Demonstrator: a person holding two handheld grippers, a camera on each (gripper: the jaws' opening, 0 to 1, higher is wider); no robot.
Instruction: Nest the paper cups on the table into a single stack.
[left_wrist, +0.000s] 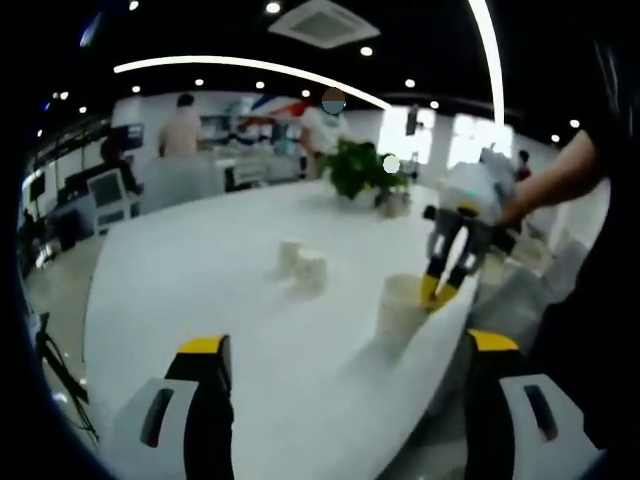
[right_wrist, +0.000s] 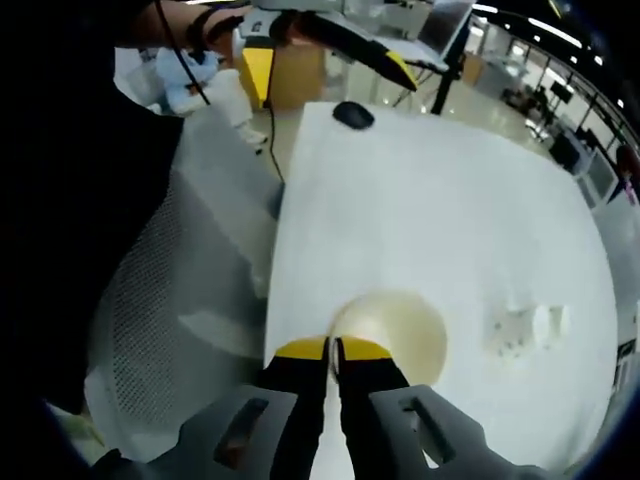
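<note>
Office ceiling lights and desks ring a large white table (left_wrist: 200, 290). On its near edge, the right gripper (right_wrist: 333, 349) has its yellow-tipped jaws pressed nearly together on the rim of an upright paper cup (right_wrist: 395, 335); the left gripper view shows that same gripper (left_wrist: 443, 287) pinching the cup (left_wrist: 402, 315) from above. The left gripper (left_wrist: 340, 350) hovers low over the table, its jaws spread wide with nothing between them. Farther across the tabletop sit two more paper cups (left_wrist: 302, 264), just beside each other. Behind them stands a potted plant (left_wrist: 362, 172), and a dark computer mouse (right_wrist: 353, 115) lies near the far edge.
</note>
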